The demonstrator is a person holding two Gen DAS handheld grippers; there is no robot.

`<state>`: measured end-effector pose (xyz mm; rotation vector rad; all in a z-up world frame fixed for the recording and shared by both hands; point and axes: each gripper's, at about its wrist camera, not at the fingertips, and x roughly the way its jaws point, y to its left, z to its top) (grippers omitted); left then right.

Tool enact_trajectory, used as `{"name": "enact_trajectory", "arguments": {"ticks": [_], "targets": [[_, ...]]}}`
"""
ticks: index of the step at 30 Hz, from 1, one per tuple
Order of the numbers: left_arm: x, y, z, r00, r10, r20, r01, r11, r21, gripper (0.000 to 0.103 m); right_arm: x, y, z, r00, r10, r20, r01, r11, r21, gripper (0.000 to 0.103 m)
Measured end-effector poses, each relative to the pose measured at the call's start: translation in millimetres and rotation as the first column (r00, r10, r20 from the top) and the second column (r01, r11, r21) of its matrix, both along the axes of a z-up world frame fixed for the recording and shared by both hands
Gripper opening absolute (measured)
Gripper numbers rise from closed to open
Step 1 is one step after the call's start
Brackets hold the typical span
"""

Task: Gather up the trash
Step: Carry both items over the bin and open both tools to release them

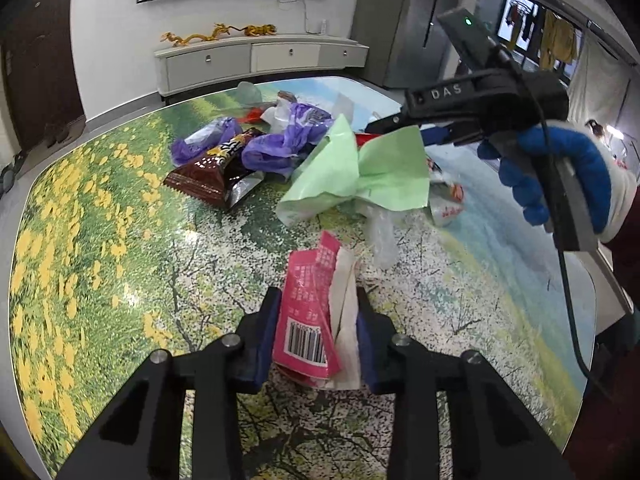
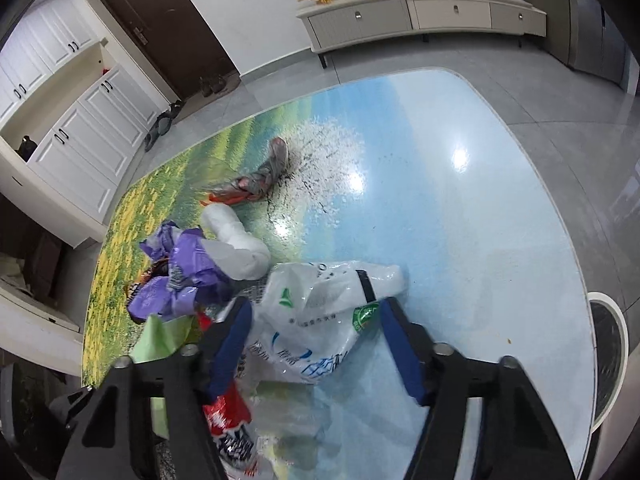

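My left gripper (image 1: pixel 316 312) is shut on a pink and white wrapper (image 1: pixel 310 308) with a barcode, held above the table (image 1: pixel 100 208). A trash pile lies ahead: a green paper (image 1: pixel 360 168), purple plastic bags (image 1: pixel 280 140), a brown snack wrapper (image 1: pixel 216 168). My right gripper (image 2: pixel 316 312) is open, its jaws wide on either side of a white plastic bag (image 2: pixel 320 320) lying on the table (image 2: pixel 480 220). It also shows in the left wrist view (image 1: pixel 384 124), held by a blue-gloved hand above the green paper. A red wrapper (image 2: pixel 228 416) lies under its left finger.
A crumpled grey-red wrapper (image 2: pixel 260 176) and a white bag (image 2: pixel 236 240) lie further out on the table. A white TV cabinet (image 1: pixel 260 60) stands against the far wall. A round white object (image 2: pixel 608 360) stands beside the table's right edge.
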<state>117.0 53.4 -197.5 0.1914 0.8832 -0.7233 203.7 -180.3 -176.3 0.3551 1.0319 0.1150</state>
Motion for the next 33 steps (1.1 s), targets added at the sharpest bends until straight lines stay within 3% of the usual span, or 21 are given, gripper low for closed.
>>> {"name": "enact_trajectory", "arguments": {"ticks": [9, 15, 25, 33], "targets": [[-21, 9, 2, 0.997, 0.071, -0.010, -0.072, 0.997, -0.035, 0.032, -15, -11, 8, 0.998, 0.010, 0.061, -0.013, 0.999, 0.038, 0.034], [-36, 17, 4, 0.991, 0.129, -0.027, -0.130, 0.989, -0.071, 0.031, -38, -22, 25, 0.992, 0.001, 0.129, -0.011, 0.997, 0.073, 0.033], [-57, 23, 41, 0.978, 0.209, 0.004, -0.207, 0.969, -0.133, 0.031, -88, -50, 68, 0.964, -0.003, 0.266, -0.018, 0.997, 0.080, 0.033], [-61, -14, 72, 0.981, 0.190, 0.027, -0.184, 0.971, -0.151, 0.031, -131, -93, 92, 0.935, -0.035, 0.352, 0.016, 0.998, 0.057, 0.033]]}}
